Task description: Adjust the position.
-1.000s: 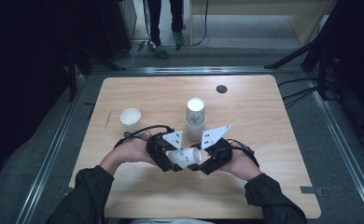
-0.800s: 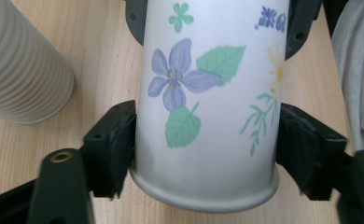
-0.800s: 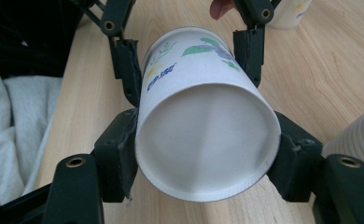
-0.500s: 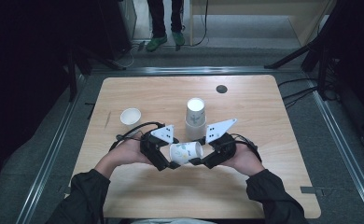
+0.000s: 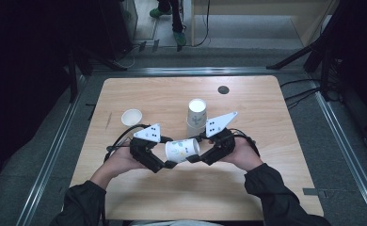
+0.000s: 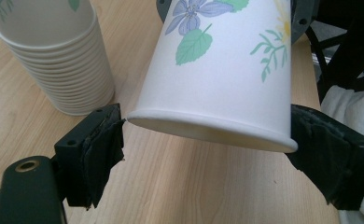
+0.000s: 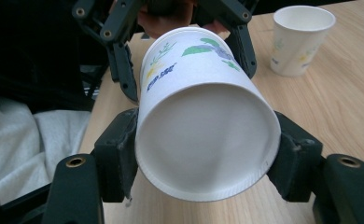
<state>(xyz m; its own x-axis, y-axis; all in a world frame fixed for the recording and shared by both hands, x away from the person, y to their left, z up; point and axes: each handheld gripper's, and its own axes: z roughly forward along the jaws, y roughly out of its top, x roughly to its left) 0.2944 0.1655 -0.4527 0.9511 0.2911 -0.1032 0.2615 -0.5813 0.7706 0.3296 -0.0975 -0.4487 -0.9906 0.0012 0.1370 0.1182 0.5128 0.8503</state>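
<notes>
A flower-printed paper cup [image 5: 182, 149] hangs on its side above the wooden table [image 5: 266, 188], between my two grippers. My right gripper [image 5: 199, 153] is shut on its base end, with a pad on each side of the white bottom [image 7: 203, 140]. My left gripper [image 5: 165, 157] has just been opening. Its jaws now straddle the cup's mouth rim [image 6: 208, 128], pads beside the rim, and the rim stays round. The right gripper view shows the left gripper's black jaws behind the cup.
An upside-down stack of matching cups [image 5: 196, 117] stands just behind the held cup, close to the left gripper's left pad [image 6: 96, 149]. A single upright cup [image 5: 131, 117] stands at the left. A small dark disc [image 5: 223, 89] lies near the far edge.
The left jaws have opened and the left hand has drawn leftward. The hands stand farther apart, and the cup now lies level between them in plain sight.
</notes>
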